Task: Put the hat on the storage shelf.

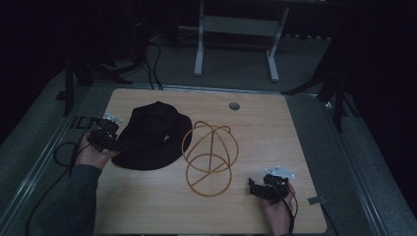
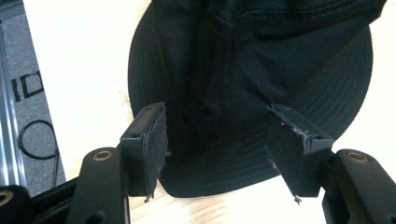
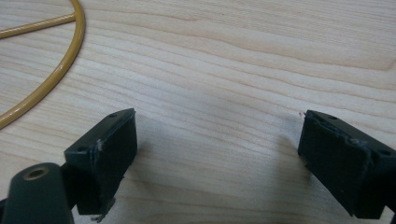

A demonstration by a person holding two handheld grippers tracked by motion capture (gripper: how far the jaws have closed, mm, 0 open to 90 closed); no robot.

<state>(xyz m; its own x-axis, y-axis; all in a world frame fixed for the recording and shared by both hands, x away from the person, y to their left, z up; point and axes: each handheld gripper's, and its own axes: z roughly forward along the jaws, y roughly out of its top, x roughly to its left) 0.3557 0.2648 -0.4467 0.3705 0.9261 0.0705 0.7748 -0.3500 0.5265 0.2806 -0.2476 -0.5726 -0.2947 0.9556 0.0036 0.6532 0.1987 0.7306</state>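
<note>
Dim room; light wooden table. Black bucket hat lies left of centre, touching the yellow wire hat frame on its right. Left gripper, jaws spread wide, straddles the hat's left brim. Right gripper, jaws released, rests near right; bare wood around it.

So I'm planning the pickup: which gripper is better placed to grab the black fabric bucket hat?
Left. The left gripper sits open at the black fabric bucket hat's brim; the right gripper faces bare table beyond the yellow wire frame.
</note>
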